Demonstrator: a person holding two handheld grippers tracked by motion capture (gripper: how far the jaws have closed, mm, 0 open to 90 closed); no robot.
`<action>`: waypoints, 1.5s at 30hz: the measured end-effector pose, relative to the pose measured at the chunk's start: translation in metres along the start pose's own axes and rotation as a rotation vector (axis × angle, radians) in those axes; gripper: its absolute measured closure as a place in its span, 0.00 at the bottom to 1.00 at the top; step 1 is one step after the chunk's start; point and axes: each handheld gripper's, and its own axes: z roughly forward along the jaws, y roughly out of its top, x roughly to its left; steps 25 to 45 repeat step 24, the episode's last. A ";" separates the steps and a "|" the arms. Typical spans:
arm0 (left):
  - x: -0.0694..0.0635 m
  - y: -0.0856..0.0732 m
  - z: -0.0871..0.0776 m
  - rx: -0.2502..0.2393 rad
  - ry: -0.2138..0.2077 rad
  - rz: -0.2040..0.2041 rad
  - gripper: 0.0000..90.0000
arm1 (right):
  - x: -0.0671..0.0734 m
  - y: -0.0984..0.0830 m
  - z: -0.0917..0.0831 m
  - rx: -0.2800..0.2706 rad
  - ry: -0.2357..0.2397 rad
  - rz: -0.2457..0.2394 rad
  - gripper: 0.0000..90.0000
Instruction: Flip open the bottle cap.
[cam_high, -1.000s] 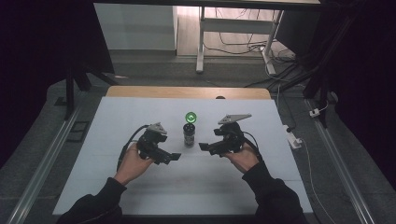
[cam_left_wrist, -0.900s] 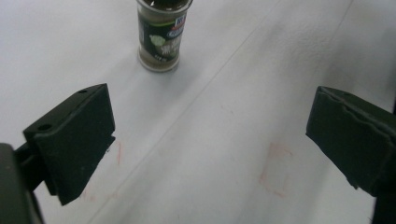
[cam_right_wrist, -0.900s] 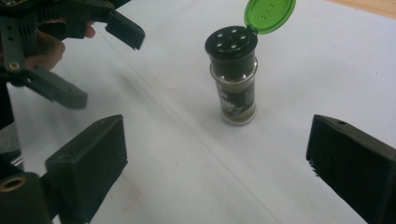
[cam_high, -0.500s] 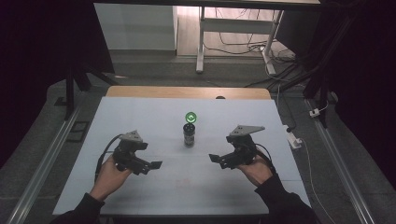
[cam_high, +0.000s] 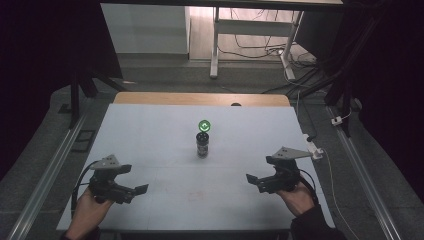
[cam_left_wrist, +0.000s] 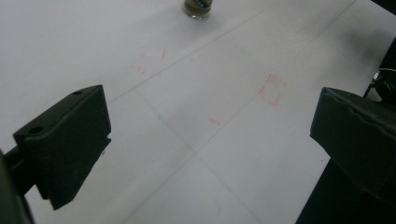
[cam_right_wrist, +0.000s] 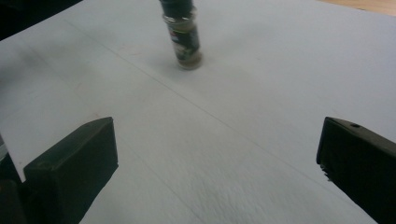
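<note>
A small dark spice jar (cam_high: 202, 145) with a black cap stands upright at the middle of the white table (cam_high: 150, 130). A round green-lit disc (cam_high: 204, 126) shows just behind it. My left gripper (cam_high: 132, 180) sits near the front left, far from the jar, open with nothing between its jaws. In the left gripper view (cam_left_wrist: 210, 135) the jar's base (cam_left_wrist: 197, 7) is at the top edge. My right gripper (cam_high: 259, 171) is at the front right, open and holding nothing; its jaws have just been opening. In the right gripper view (cam_right_wrist: 219, 158) the jar (cam_right_wrist: 183, 37) stands far ahead.
Faint red marks (cam_left_wrist: 271, 88) are drawn on the tabletop. A wooden strip (cam_high: 200, 98) runs along the far edge. A white plug with a cable (cam_high: 315, 149) lies at the right edge. Metal rails flank the table; desk legs and cables stand beyond.
Both hands have drawn away from the jar, the left gripper out to the left and the right gripper out to the right, both toward the near edge. The jar has not moved.
</note>
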 end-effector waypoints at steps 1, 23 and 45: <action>0.000 -0.004 -0.003 0.004 0.008 -0.007 0.00 | -0.001 -0.003 -0.005 -0.004 -0.016 0.007 0.00; 0.010 -0.048 -0.042 0.022 0.108 -0.122 0.00 | -0.015 -0.060 -0.050 0.091 -0.151 0.143 0.00; 0.010 -0.047 -0.041 0.022 0.106 -0.121 0.00 | -0.015 -0.060 -0.050 0.096 -0.151 0.137 0.00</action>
